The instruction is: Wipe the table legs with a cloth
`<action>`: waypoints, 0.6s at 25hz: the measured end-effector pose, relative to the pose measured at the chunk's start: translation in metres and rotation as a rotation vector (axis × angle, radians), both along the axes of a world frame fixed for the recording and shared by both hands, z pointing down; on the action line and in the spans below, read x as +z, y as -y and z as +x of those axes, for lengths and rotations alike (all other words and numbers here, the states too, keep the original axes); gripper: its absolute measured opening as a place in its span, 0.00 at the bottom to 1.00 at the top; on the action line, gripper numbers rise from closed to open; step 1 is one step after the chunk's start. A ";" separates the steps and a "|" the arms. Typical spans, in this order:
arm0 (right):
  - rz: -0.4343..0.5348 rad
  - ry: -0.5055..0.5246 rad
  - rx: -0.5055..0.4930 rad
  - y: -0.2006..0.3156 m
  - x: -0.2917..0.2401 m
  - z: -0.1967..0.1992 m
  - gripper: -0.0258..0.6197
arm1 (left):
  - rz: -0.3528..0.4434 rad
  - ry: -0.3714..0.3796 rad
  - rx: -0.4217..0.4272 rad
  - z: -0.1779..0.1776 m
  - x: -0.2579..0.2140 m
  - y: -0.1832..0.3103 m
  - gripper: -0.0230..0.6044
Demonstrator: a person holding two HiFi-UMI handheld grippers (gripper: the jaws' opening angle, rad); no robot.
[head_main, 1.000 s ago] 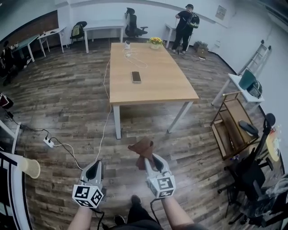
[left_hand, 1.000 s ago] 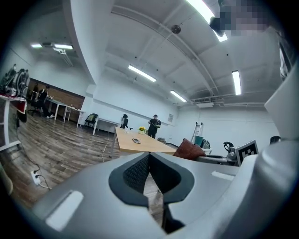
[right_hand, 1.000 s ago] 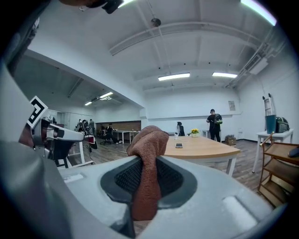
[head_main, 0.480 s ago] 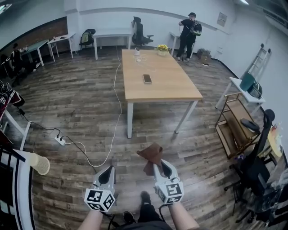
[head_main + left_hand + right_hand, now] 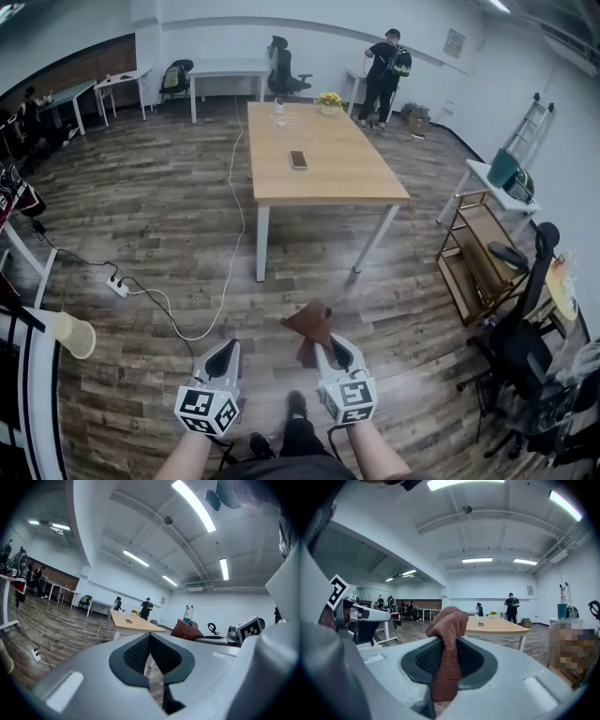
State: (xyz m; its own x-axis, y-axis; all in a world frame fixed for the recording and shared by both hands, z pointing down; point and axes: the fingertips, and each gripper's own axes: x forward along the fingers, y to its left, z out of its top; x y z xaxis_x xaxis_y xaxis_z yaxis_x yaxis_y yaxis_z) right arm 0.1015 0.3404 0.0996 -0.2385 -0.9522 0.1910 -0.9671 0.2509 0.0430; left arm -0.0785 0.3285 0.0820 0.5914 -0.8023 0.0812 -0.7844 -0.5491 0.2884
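A wooden-topped table on white legs stands ahead of me; its near left leg and slanted near right leg face me. My right gripper is shut on a brown cloth, which sticks up out of its jaws. My left gripper is beside it, shut and empty, its jaws meeting in the left gripper view. Both grippers hang above the wooden floor, well short of the table. The table also shows far off in the right gripper view.
A phone and a flower pot sit on the table. A white cable runs to a power strip on the floor. A wooden rack and office chair stand right. A person stands far back.
The view has shifted slightly; the table sits a little farther left and the grippers hold the same pose with the cloth still clamped.
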 end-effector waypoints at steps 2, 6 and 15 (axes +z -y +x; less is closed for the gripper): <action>-0.011 -0.003 0.009 -0.003 0.002 0.004 0.14 | -0.003 0.000 0.006 0.002 0.001 -0.002 0.07; -0.028 -0.009 0.010 -0.005 0.007 0.010 0.14 | -0.010 0.004 -0.003 0.000 0.004 -0.003 0.07; -0.048 -0.001 0.005 0.003 0.014 0.014 0.14 | -0.026 0.023 -0.005 0.000 0.014 0.003 0.07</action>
